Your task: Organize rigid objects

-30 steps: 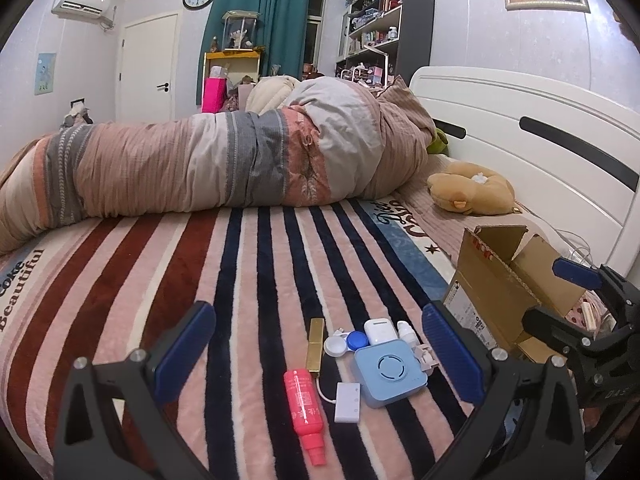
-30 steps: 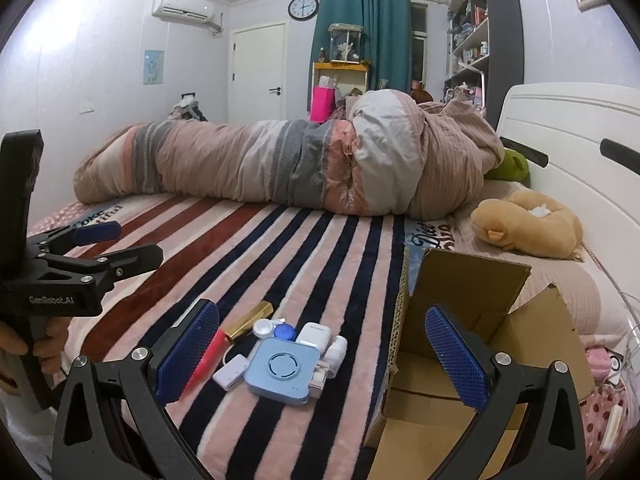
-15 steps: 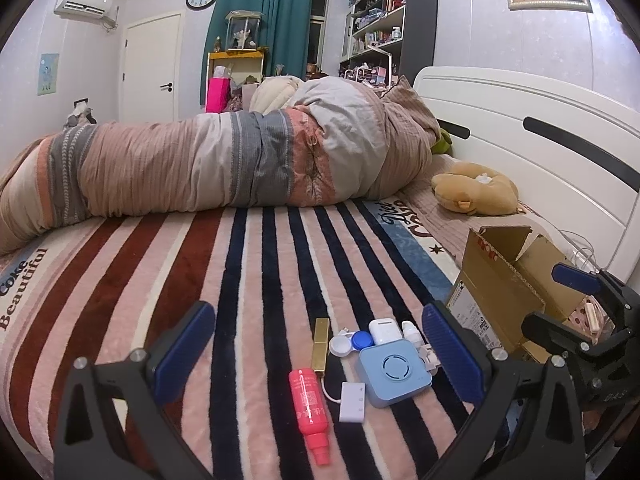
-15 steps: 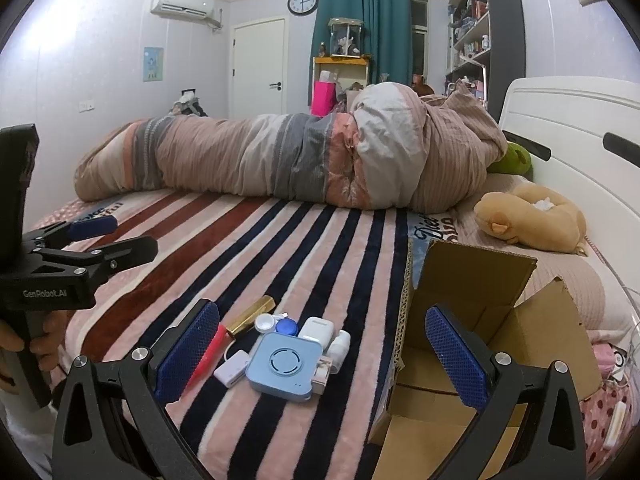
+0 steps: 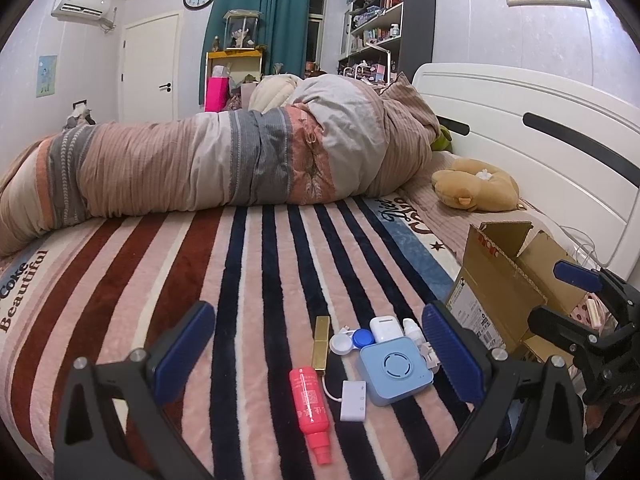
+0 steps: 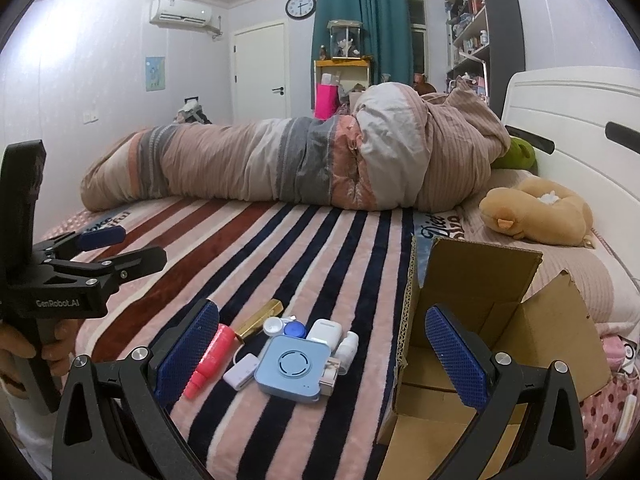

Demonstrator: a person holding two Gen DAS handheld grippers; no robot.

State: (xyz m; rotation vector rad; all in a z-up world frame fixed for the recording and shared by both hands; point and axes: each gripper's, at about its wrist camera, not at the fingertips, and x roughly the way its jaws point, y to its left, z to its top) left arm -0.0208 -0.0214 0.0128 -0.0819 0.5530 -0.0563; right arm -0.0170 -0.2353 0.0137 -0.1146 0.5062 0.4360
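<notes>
A cluster of small items lies on the striped blanket: a blue square device (image 5: pixel 395 369) (image 6: pixel 290 368), a pink spray bottle (image 5: pixel 312 406) (image 6: pixel 210 360), a gold bar (image 5: pixel 321 343) (image 6: pixel 259 317), a white adapter (image 5: pixel 353 400) (image 6: pixel 241 376), a contact lens case (image 5: pixel 349 341) (image 6: pixel 283 326) and a white earbud case (image 5: pixel 385 328) (image 6: pixel 326 332). An open cardboard box (image 5: pixel 508 276) (image 6: pixel 472 320) stands just right of them. My left gripper (image 5: pixel 316 344) hovers open over the cluster. My right gripper (image 6: pixel 320 350) is open, straddling the cluster and the box's left wall.
A rolled quilt (image 5: pixel 224 164) lies across the far side of the bed. A tan plush toy (image 5: pixel 476 186) rests by the white headboard (image 5: pixel 540 128). A hand (image 6: pixel 24 344) holds the left gripper's handle at the bed's left edge.
Both views have shifted slightly; the cluster sits a little more centred between the left gripper's fingers. Nothing on the bed has moved, and both grippers stay open.
</notes>
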